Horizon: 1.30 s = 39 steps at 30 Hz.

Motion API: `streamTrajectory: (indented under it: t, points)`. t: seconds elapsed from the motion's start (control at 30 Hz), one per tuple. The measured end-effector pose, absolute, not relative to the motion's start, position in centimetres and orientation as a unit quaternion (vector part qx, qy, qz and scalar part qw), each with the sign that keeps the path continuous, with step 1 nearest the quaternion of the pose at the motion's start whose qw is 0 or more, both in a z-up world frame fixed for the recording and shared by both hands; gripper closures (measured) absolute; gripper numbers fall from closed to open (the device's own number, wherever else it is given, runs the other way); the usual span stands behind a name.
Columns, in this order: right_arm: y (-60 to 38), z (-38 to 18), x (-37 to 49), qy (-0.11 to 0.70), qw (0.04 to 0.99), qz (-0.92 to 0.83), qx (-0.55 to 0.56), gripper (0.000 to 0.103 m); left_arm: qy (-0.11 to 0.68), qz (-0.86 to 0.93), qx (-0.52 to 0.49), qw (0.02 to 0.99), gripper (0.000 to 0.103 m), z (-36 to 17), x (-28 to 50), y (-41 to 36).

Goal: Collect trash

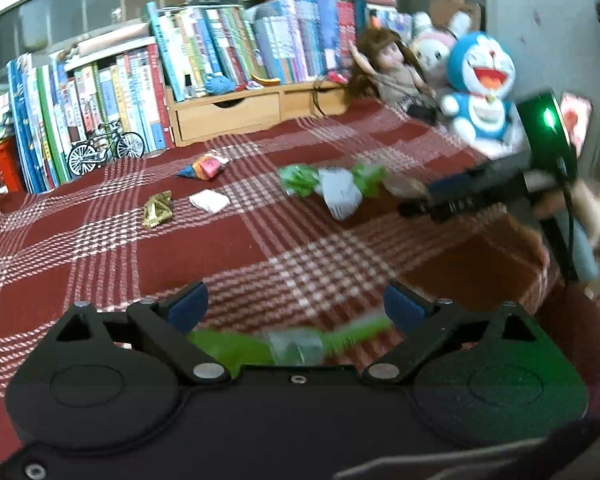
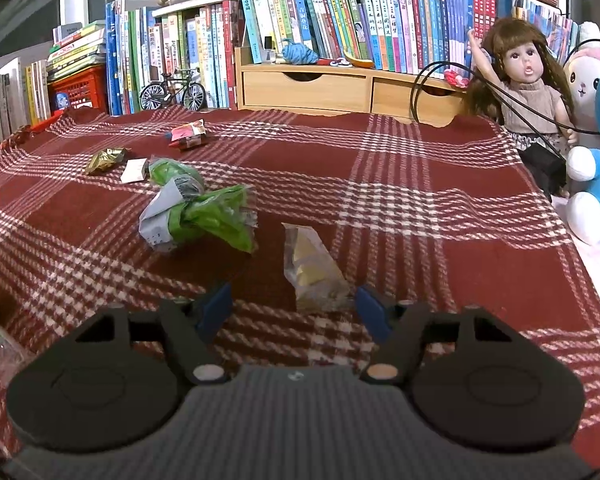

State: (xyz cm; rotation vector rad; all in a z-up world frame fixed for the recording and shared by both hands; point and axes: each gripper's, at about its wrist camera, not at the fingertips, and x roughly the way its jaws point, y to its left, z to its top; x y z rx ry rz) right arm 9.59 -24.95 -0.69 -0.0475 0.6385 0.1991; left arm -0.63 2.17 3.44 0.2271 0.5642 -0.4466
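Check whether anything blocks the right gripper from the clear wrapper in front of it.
Nothing visible does. The clear wrapper lies on the cloth just ahead of the right gripper, whose jaws are open. The green wrapper sits off to the left, apart.

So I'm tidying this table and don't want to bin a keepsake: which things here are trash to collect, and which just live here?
Trash to collect:
green and white wrapper
clear wrapper
gold wrapper
white paper scrap
pink and red packet
green wrapper, lying under the open left gripper

Just lying about:
doll
blue plush
toy bicycle
books
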Motion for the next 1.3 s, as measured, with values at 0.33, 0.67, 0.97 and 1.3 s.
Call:
streamTrajectory:
  t: [0.33, 0.67, 0.97, 1.3]
  points:
    - [-24.5, -0.1, 8.6, 0.298, 0.951, 0.085, -0.019, 0.083, 0.289, -0.228, 0.205, 0.907, 0.057, 0.1, -1.5, -0.4]
    - [-24.3, 1.5, 6.3, 0.271, 0.958, 0.093, -0.018, 0.091, 0.266, -0.197, 0.159, 0.930, 0.067, 2.1, -2.2, 0.9]
    - [-24.6, 1.8, 8.3, 0.274, 0.958, 0.081, -0.006, 0.040, 0.255, -0.163, 0.127, 0.945, 0.067, 3.0, -2.0, 1.7]
    - [-23.3, 0.0, 11.7, 0.324, 0.942, 0.077, -0.039, 0.069, 0.244, -0.144, 0.086, 0.955, 0.067, 3.9, -1.6, 1.9]
